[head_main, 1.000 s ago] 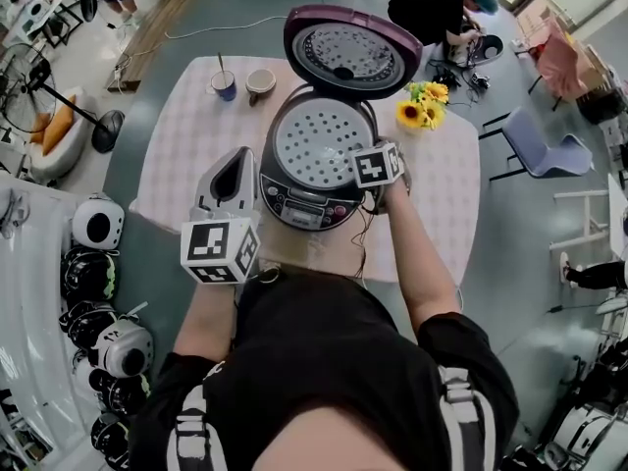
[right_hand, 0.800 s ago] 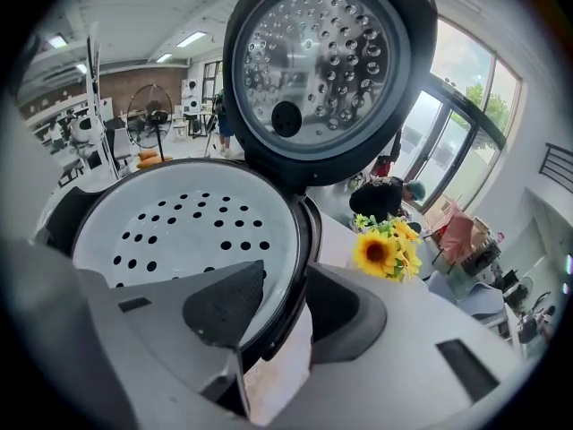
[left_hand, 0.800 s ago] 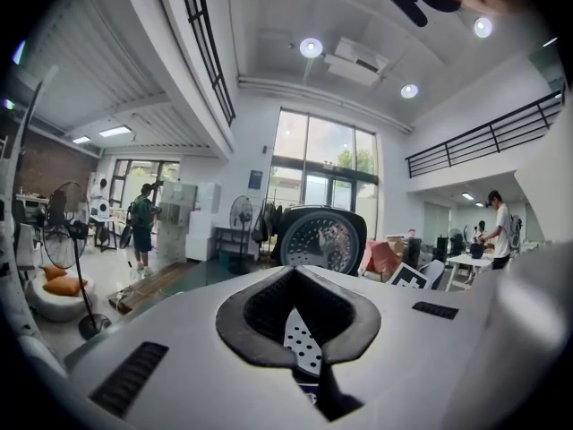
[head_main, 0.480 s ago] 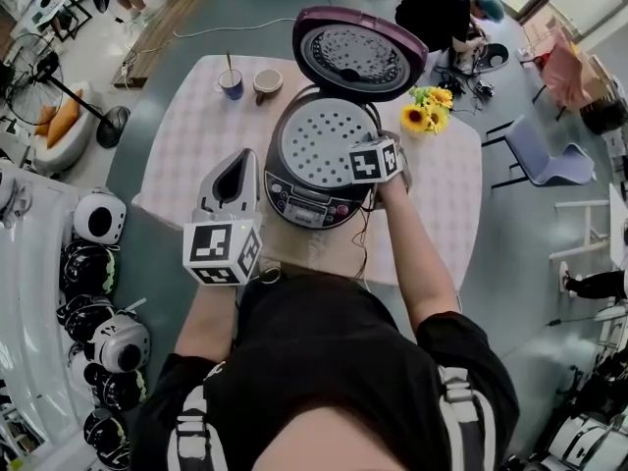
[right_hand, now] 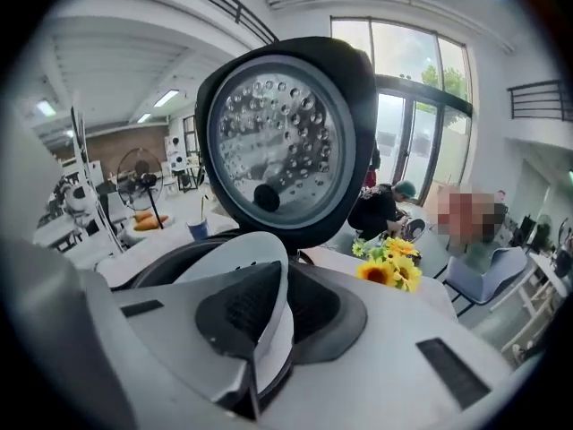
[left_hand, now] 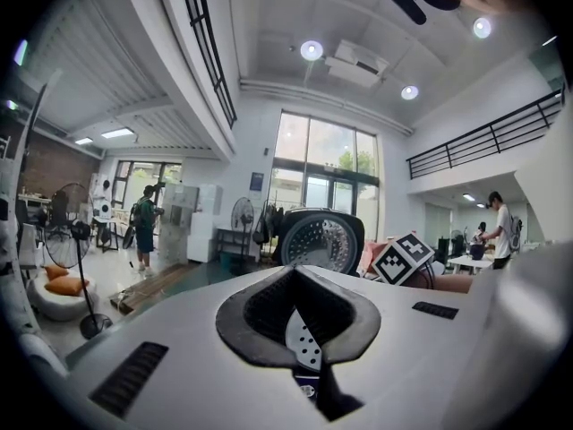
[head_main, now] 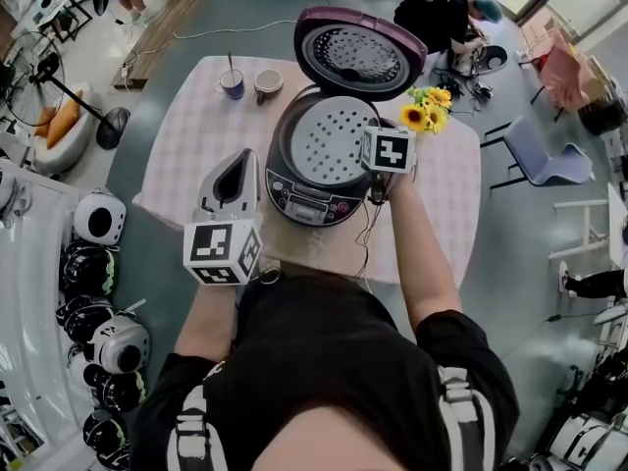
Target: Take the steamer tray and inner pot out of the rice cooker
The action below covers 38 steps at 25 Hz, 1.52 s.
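The rice cooker [head_main: 304,192] stands on the table with its lid [head_main: 355,55] up. The white perforated steamer tray [head_main: 329,140] sits tilted in its mouth, right side raised. My right gripper [head_main: 367,150] is at that right rim. Its jaws have just been closing and now pinch the tray's rim [right_hand: 246,258] between them, with the lid [right_hand: 277,137] straight ahead. The inner pot is hidden under the tray apart from a dark rim [head_main: 282,130]. My left gripper [head_main: 238,160] is shut and empty, left of the cooker's front, and its own view looks past its tips [left_hand: 297,280].
Sunflowers [head_main: 422,106] stand right of the cooker. Two cups [head_main: 233,83] are at the table's [head_main: 186,135] far left. A cable hangs off the near edge. Helmets [head_main: 98,224], a fan and chairs [head_main: 540,145] surround the table.
The right gripper has risen and rolled, and the steamer tray's right side has lifted and tilted with it. The left gripper has stayed put.
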Tool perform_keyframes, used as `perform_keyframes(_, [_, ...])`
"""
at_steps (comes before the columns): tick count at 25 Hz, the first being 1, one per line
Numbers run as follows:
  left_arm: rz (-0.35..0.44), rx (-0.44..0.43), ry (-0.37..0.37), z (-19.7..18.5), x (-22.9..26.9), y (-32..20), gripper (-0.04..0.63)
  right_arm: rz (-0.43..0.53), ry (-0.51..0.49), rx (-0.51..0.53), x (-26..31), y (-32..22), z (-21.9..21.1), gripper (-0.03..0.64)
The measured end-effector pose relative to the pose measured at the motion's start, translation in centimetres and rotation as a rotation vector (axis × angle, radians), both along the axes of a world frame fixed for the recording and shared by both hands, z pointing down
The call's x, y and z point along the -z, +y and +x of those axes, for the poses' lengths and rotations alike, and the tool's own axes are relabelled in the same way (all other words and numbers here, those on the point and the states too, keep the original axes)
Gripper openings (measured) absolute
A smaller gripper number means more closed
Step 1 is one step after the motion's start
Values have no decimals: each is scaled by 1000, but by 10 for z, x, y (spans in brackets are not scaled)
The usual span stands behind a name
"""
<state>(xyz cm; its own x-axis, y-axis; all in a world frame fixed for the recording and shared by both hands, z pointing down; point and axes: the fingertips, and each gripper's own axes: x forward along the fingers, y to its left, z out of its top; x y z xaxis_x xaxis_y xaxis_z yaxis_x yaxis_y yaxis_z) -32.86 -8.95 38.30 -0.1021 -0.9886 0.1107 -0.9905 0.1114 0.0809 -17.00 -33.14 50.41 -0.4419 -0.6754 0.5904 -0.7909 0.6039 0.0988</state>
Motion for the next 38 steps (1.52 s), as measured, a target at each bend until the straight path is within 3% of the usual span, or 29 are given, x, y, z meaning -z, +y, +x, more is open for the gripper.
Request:
perform_keyframes(12, [6, -20, -14, 6, 7, 5, 3, -128, -377, -53, 39, 9, 11, 28])
perform_keyframes(19, [11, -68, -16, 23, 9, -3, 3, -119, -550, -104, 78, 16, 44, 28])
perform_keyframes(25, [14, -137, -21, 45, 10, -17, 3, -77, -633, -193, 99, 19, 99, 28])
perform_keyframes(38, [-3, -328, -37, 122, 10, -61, 3, -2, -679, -500, 79, 25, 272, 28])
